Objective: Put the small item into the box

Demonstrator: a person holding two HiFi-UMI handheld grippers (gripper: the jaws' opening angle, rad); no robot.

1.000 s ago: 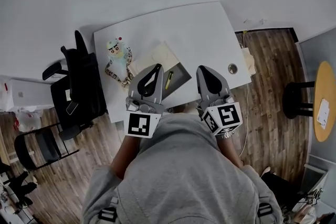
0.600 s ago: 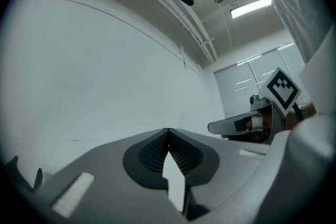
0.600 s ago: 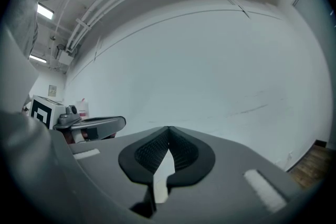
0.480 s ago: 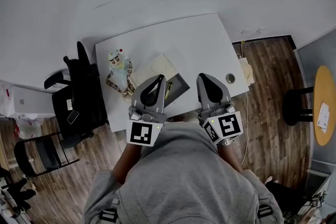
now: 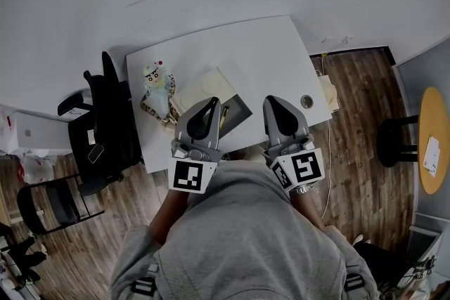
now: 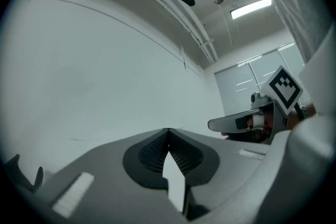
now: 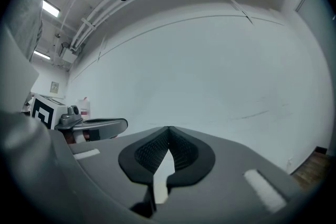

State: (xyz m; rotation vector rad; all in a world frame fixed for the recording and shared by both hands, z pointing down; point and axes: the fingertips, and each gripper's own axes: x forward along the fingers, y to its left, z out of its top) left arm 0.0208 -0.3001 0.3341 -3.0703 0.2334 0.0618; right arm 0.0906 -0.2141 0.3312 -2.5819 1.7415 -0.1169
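Observation:
An open cardboard box (image 5: pixel 205 88) with a dark inside lies on the white table (image 5: pixel 260 53). A small yellow item (image 5: pixel 224 116) shows at the box's dark opening, just right of my left gripper (image 5: pixel 212 102). That gripper is shut and empty, held level above the table's near edge. My right gripper (image 5: pixel 271 101) is beside it, also shut and empty. In the left gripper view the pads of the left gripper (image 6: pixel 168 131) meet against a bare wall. The right gripper view shows the right gripper (image 7: pixel 168 129) with its tips together.
A colourful toy figure (image 5: pixel 159 79) stands on the table left of the box. A black office chair (image 5: pixel 105 119) is at the table's left side. A round cable hole (image 5: pixel 306 102) sits near the table's right corner. An orange round table (image 5: pixel 434 137) is far right.
Both grippers stay side by side, shut, in front of the person. The right one has lifted slightly. The head view has shifted a little over the table.

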